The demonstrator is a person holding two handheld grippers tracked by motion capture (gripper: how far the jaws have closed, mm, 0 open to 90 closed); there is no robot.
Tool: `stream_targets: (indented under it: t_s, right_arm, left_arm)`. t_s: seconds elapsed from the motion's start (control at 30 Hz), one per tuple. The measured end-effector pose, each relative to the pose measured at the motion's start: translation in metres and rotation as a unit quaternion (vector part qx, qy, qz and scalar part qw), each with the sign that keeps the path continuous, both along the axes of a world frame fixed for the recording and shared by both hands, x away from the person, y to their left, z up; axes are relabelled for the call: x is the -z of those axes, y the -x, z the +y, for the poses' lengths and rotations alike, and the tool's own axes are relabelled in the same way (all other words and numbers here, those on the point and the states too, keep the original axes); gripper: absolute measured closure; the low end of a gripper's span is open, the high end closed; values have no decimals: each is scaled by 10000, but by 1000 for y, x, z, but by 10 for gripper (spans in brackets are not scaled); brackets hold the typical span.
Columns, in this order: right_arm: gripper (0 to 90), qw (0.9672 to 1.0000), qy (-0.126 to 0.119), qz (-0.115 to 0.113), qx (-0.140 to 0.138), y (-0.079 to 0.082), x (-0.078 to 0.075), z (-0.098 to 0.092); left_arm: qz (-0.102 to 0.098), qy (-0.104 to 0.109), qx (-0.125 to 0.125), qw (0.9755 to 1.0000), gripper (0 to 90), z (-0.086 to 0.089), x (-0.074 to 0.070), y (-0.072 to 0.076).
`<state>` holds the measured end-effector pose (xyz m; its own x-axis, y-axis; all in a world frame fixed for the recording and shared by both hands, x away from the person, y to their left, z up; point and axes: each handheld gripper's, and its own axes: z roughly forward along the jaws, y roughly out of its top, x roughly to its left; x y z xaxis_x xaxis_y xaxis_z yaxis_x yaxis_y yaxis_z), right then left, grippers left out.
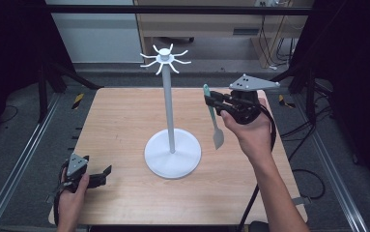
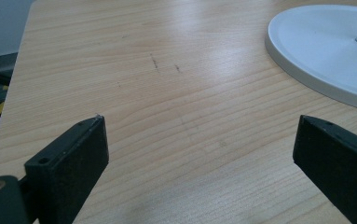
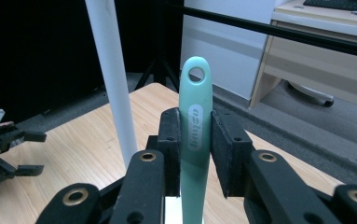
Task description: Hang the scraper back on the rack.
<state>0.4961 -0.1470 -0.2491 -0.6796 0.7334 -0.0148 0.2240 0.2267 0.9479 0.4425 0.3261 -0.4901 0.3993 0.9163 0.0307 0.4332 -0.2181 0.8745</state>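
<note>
high view, item one: your right gripper [image 1: 215,102] was raised above the right half of the table [image 1: 124,116], clenched on a mint-green spatula [image 1: 216,126] that hung blade-down, handle end uppermost. item two: white hook stand [image 1: 171,116], upright at the table's centre on its round base, a ring of curved hooks [image 1: 164,58] at the top; every hook was bare. item three: your left gripper [image 1: 93,178], resting low at the near left corner, well apart from the stand.

right gripper view: jaws closed on either side of the spatula's handle [image 3: 195,135], the hanging hole [image 3: 196,72] clear above the pads and unobstructed; the stand's pole [image 3: 112,79] stood just left of it.

left gripper view: jaws spread wide over bare wood, grasping nothing, the stand's base [image 2: 325,51] off to the right.

progress, as judged: pickup was done and the tool was lifted. left to do: you had yet to raise the hole to hook height, thread it over a hook, and let go. the spatula sat below the hooks and to their right.
</note>
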Motion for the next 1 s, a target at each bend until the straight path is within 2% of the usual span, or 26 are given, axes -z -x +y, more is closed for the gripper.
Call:
stream_targets:
  t_s: [0.63,1.0]
  right_arm:
    - [743,9995,-70,-286,-87,3,-33,10]
    - [743,9995,-58,-299,-127,0,-35,13]
  left_arm:
    - [8,-29,16,10000,30,0,0,-1]
    - [7,-66,67,10000,33,-3,0,0]
